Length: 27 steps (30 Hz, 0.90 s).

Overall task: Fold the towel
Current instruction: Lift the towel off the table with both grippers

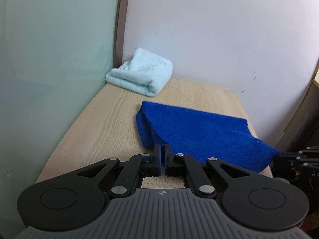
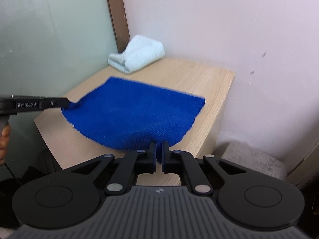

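Observation:
A blue towel [image 1: 199, 131] lies on the small wooden table [image 1: 103, 119], its near edge lifted off the surface. My left gripper [image 1: 163, 149] is shut on the towel's near left corner. My right gripper [image 2: 159, 147] is shut on the towel's near right corner [image 2: 139, 115]. In the right wrist view the left gripper [image 2: 66, 102] comes in from the left and pinches the towel's edge. In the left wrist view the right gripper [image 1: 279, 156] shows at the right edge, holding the other corner. The far edge of the towel rests on the table.
A folded light blue towel [image 1: 139, 75] sits in the far left corner of the table, against the wall; it also shows in the right wrist view [image 2: 137, 53]. A green panel stands on the left, a white wall behind. A grey cushion [image 2: 253, 159] is to the right of the table.

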{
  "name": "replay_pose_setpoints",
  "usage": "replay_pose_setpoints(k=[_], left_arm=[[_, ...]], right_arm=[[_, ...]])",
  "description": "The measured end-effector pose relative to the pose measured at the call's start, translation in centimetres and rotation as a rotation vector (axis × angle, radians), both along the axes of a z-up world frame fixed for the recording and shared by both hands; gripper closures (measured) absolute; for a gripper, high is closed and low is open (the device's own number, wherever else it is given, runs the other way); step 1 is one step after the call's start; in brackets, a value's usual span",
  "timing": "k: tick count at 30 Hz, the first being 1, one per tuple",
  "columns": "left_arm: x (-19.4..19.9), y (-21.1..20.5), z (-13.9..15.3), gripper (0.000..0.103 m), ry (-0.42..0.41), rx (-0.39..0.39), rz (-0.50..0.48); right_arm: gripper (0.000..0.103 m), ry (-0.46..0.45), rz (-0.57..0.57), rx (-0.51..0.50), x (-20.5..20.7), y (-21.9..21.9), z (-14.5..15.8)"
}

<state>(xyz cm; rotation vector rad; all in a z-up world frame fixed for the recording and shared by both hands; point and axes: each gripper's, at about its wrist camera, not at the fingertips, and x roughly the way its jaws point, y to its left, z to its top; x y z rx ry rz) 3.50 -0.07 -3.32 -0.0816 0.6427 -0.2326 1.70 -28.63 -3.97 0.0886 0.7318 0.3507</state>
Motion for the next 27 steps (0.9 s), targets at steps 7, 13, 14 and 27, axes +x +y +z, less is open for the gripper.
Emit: replay_pose_setpoints(k=[7,13,14,27], left_arm=[[0.3,-0.1,3.5,0.100,-0.067,-0.023,-0.037],[1.1,-0.8,7.2,0.100,-0.144,-0.009,-0.050],[1.2,-0.9,7.6,0.100,-0.154,-0.004,-0.051],[3.3,-1.5,16.1,0.100,-0.315,0.036,-0.065]], right_arm=[[0.098,-0.090,0.000,0.004,0.5,-0.9,3.6],[0.098,-0.153,-0.002,0.045,1.7,-2.4,7.4],[0.098,-0.161,0.001,0.046,1.8,-2.5,7.9],[0.098,-0.319,0.020,0.006,3.8,-3.4,14.9]])
